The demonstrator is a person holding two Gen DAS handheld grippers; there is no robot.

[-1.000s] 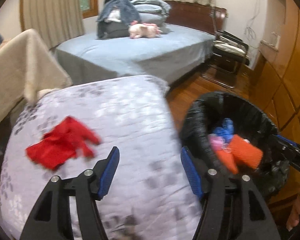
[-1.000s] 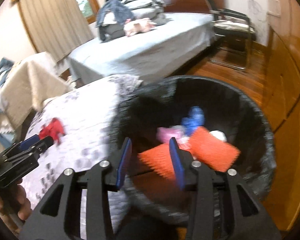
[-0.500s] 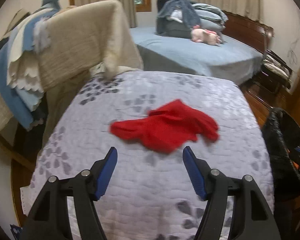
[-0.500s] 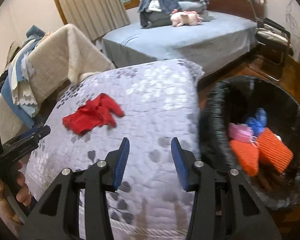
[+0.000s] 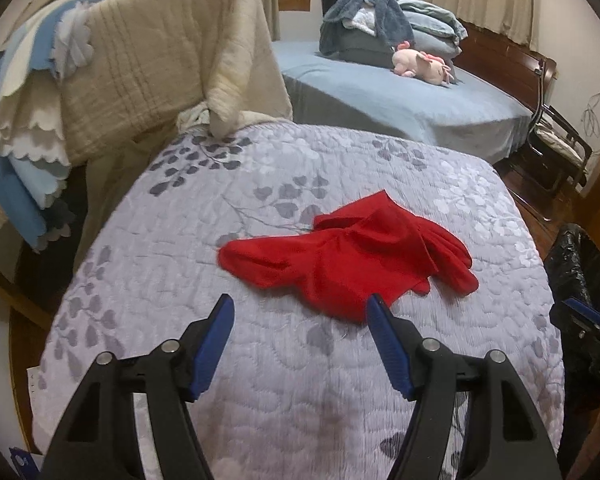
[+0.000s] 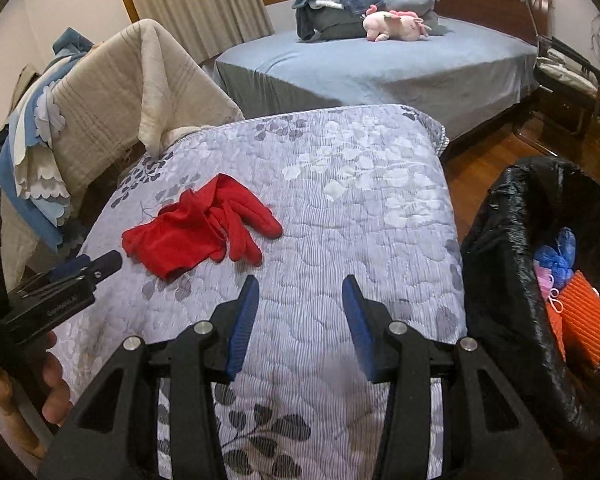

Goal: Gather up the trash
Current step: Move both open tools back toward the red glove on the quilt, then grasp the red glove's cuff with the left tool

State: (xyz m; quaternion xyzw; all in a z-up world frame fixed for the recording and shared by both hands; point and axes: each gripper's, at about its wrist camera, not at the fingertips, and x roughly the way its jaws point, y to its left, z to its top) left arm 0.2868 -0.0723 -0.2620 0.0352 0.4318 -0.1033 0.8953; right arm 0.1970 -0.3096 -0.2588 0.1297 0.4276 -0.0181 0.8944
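Red cloth (image 5: 352,260), left claw (image 5: 300,334) angled down, agape

A: The red cloth (image 5: 352,260) looks like a soft, matt knit, limp and creased, on a quilted bedspread (image 5: 300,400) of pale lilac fabric with a stitched, slightly sheened surface.

B: And the bin on the right?

A: Its liner (image 6: 500,280) is thin black plastic, glossy and crinkled. Inside sits something orange (image 6: 588,320) with a ribbed surface.

B: The left gripper (image 5: 300,320)?

A: Matt black plastic arms, blue ribbed pads (image 5: 388,344), shiny metal pins. The right gripper (image 6: 298,306) looks the same. Far right, the floor (image 6: 492,152) is polished, glossy wood.
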